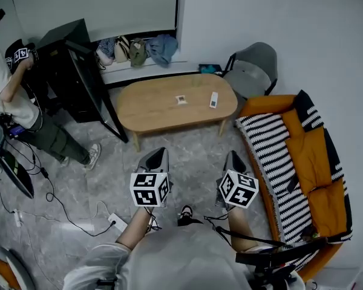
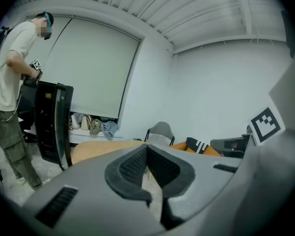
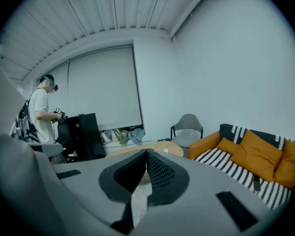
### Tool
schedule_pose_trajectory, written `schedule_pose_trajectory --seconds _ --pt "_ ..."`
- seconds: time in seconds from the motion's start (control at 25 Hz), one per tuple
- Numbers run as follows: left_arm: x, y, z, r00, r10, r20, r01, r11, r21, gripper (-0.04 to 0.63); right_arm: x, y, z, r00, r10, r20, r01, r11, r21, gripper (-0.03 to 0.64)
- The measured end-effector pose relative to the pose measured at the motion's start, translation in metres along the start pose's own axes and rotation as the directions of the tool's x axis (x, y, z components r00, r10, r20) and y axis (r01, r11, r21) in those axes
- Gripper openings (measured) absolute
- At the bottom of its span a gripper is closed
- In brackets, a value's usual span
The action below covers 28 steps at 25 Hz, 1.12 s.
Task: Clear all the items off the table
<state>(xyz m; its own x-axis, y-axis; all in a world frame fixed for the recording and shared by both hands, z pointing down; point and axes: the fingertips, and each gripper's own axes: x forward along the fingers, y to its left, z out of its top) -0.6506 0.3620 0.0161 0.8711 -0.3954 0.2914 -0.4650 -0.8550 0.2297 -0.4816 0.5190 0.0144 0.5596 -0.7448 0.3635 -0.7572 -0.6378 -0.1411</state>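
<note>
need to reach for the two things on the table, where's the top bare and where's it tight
The table's left half, from the small square item out to the black cabinet end, is bare. So is the near edge. Tightest is the right end: the white remote-like item lies there, and the grey chair crowds that end.

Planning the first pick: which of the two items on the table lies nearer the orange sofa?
The white oblong item, toward the right end of the table; the small square item sits near its middle.
</note>
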Motion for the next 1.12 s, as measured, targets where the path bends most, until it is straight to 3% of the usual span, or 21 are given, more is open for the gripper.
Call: schedule_pose_trajectory --seconds 0.64,0.96,1.12 --pt "0.154 -0.032 0.049 1.000 0.022 0.011 -0.022 0.999 0.024 0.008 0.127 -0.095 0.063 1.000 0.017 0.010 -0.017 1.000 0.022 0.025" --pt "0.193 -0.043 0.048 0.999 -0.002 -0.053 0.004 0.999 0.050 0.008 0.167 -0.123 0.057 0.999 0.008 -0.041 -0.004 0.996 0.090 0.024" --pt "0.206 -0.032 0.050 0.997 0.016 -0.069 -0.015 1.000 0.019 0.008 0.179 -0.120 0.054 0.998 0.016 -0.058 -0.011 0.996 0.088 0.025"
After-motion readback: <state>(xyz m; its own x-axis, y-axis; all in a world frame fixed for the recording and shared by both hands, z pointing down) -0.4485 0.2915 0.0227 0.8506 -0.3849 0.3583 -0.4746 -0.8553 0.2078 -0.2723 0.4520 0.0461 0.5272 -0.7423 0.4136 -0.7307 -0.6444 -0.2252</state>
